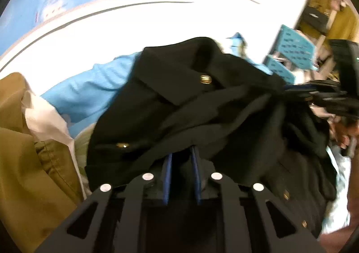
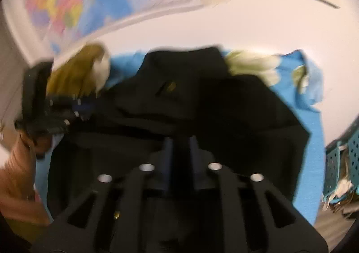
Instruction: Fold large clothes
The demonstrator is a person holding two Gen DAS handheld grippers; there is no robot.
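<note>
The black heavy-cloth coat with brass buttons [image 1: 202,105] lies bunched on a white desk [image 1: 125,28], directly ahead of both grippers and draped over their tips. In the left wrist view the left gripper [image 1: 182,152] has its blue-edged fingers [image 1: 167,176] standing a narrow gap apart with a fold of the black cloth hanging across and between them; whether the pads actually press on it cannot be told. In the right wrist view, which is blurred, the right gripper [image 2: 180,143] shows two dark fingers [image 2: 168,152] likewise a little apart and buried under the coat's edge, and its grip cannot be told either. Left of the left gripper sits an olive-brown fabric garment [image 1: 27,140] with a white cloth [image 1: 47,118] tucked against it. Beyond the coat lies a bright blue fabric sheet [image 1: 89,87]. To the far right of the left gripper stands a teal perforated plastic basket [image 1: 291,51]. A coloured wall map [image 2: 62,1] hangs beyond the desk.
</note>
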